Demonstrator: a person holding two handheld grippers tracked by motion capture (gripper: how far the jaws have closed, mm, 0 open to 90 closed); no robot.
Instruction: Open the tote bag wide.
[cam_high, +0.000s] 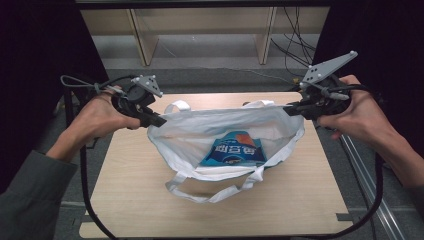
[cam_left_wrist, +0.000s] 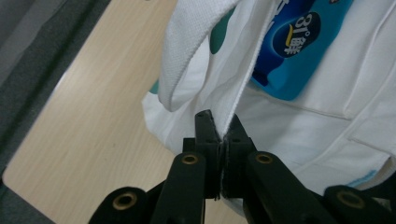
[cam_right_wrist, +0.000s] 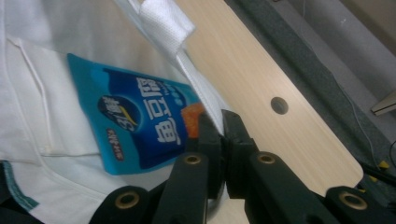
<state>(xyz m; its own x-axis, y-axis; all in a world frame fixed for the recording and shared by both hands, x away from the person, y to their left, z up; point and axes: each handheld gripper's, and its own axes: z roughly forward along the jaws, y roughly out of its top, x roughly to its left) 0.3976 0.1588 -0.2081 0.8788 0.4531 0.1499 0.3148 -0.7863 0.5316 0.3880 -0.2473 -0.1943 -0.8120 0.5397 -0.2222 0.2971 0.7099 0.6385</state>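
**Two grippers hold a bag open**

On the table (cam_high: 150, 210), left gripper (cam_high: 159, 120) and right gripper (cam_high: 290, 108) each pinch the rim of a white bag (cam_high: 190, 132), jaws closed. A blue packet (cam_high: 235, 150) lies inside. Likely best: keep an even pull so neither pinch slips.

Pale wooden table (cam_high: 125, 200), white cloth bag (cam_high: 200, 130) open on it.

- White cloth bag (cam_high: 225, 131) with teal trim.
- Blue packet (cam_high: 233, 150) with white lettering and an orange patch.
- Pale wood-grain surface (cam_high: 125, 180).
- Black claws, brass rivets.
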